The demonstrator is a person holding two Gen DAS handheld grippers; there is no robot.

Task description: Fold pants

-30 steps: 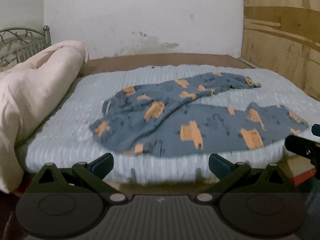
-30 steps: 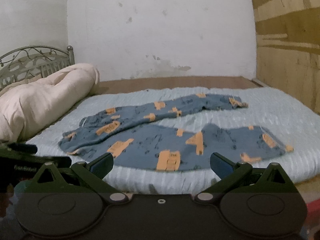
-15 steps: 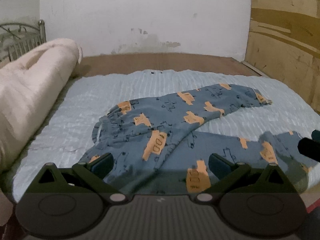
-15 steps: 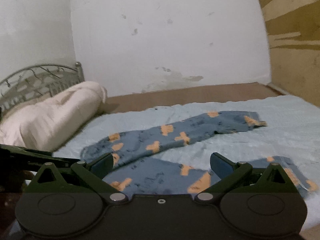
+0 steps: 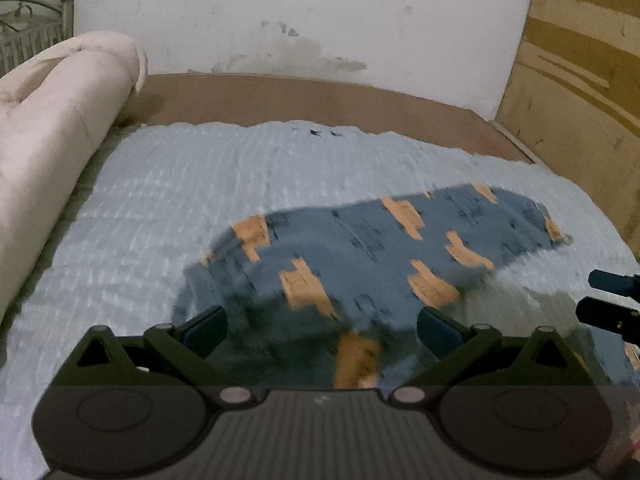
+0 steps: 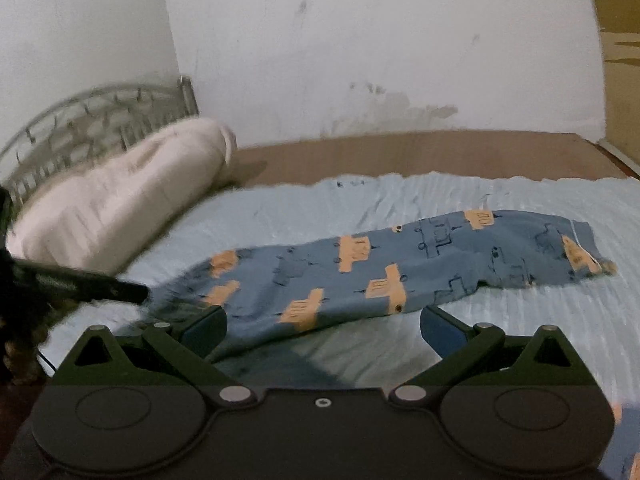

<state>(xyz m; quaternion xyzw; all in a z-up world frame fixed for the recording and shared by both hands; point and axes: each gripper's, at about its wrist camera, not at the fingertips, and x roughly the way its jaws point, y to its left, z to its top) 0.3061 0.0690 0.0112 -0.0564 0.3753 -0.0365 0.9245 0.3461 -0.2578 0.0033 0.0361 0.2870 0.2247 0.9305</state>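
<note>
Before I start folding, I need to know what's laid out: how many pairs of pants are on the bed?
1. The blue pants with orange vehicle prints lie on the light blue bedspread, right of the rolled cream blanket. Anything behind the blanket would be hidden.

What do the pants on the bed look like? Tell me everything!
The pants are soft-looking blue cloth printed with orange vehicles and dark line drawings. They lie spread out and a bit rumpled on the light blue ribbed bedcover, not folded yet. One leg stretches away to the right, ending in a hem. The waist end lies near the left gripper, the near leg runs below the right gripper. Both grippers are open, and neither holds the cloth.
</note>
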